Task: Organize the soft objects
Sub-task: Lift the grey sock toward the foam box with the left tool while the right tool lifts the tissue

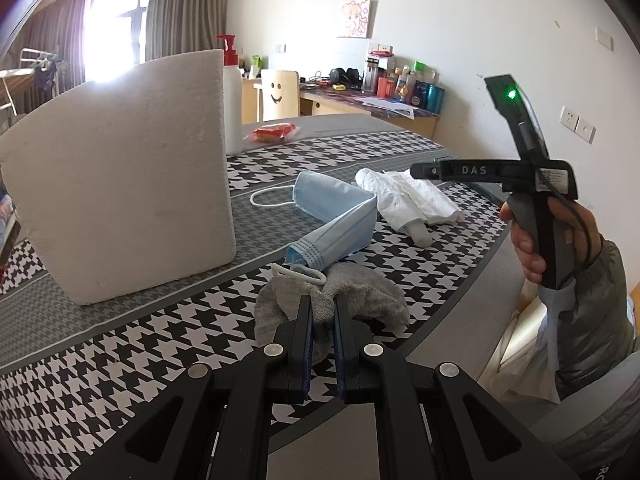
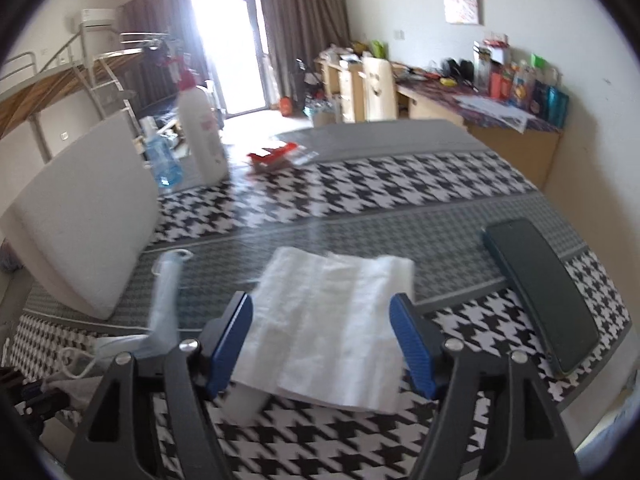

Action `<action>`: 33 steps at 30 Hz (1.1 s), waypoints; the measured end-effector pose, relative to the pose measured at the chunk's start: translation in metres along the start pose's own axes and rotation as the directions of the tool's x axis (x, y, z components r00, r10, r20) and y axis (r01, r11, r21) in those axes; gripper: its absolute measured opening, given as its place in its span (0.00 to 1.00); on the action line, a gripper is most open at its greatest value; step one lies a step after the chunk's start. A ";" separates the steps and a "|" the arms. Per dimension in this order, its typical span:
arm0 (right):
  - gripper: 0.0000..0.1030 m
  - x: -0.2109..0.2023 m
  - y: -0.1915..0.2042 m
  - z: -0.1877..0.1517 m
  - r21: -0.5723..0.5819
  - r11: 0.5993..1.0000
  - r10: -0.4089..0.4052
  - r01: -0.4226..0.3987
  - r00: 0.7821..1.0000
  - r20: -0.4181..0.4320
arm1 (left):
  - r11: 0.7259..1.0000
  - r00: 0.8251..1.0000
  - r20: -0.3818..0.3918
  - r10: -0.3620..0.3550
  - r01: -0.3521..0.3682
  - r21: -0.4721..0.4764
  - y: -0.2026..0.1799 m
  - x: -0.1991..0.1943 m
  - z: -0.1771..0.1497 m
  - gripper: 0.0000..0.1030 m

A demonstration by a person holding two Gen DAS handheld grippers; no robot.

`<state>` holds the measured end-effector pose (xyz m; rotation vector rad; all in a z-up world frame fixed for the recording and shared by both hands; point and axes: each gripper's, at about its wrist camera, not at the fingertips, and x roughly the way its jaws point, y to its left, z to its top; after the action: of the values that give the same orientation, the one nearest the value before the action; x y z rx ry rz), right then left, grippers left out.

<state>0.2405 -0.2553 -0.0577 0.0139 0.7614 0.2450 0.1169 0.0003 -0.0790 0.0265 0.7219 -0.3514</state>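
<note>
Little looks sorted: the left gripper (image 1: 323,312) pinches the grey sock (image 1: 360,296) on the table (image 1: 120,344), beside the blue mask (image 1: 336,220). The right gripper (image 2: 322,344) hangs with jaws wide over the white cloth (image 2: 332,320), untouched.

Daylight floods through a tall window (image 2: 232,36) hung with grey-brown curtains (image 2: 304,24); white walls carry a small cartoon picture (image 1: 357,19); a cluttered wooden desk (image 2: 480,108) lines the wall beside a smiley-faced chair (image 1: 279,94); a metal-railed loft bed (image 2: 60,84) stands left.
</note>
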 end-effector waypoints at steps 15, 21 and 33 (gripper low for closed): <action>0.63 0.036 -0.006 -0.008 0.011 0.999 -0.046 0.048 0.991 -0.129 | 1.000 1.000 -0.006 -0.007 0.007 0.000 0.001 0.005 -0.002 0.09; 0.09 0.030 -0.004 -0.006 0.042 0.999 0.004 0.002 0.990 -0.143 | 1.000 1.000 0.007 -0.006 0.006 -0.002 0.001 -0.001 -0.002 0.09; 0.07 -0.023 0.010 0.010 0.039 0.993 0.114 -0.115 0.993 0.010 | 0.999 0.996 0.073 -0.044 0.045 -0.004 0.000 -0.031 0.006 0.09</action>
<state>0.2298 -0.2501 -0.0337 0.0964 0.7586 0.3388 0.0989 0.0092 -0.0545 -0.0079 0.6524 -0.3907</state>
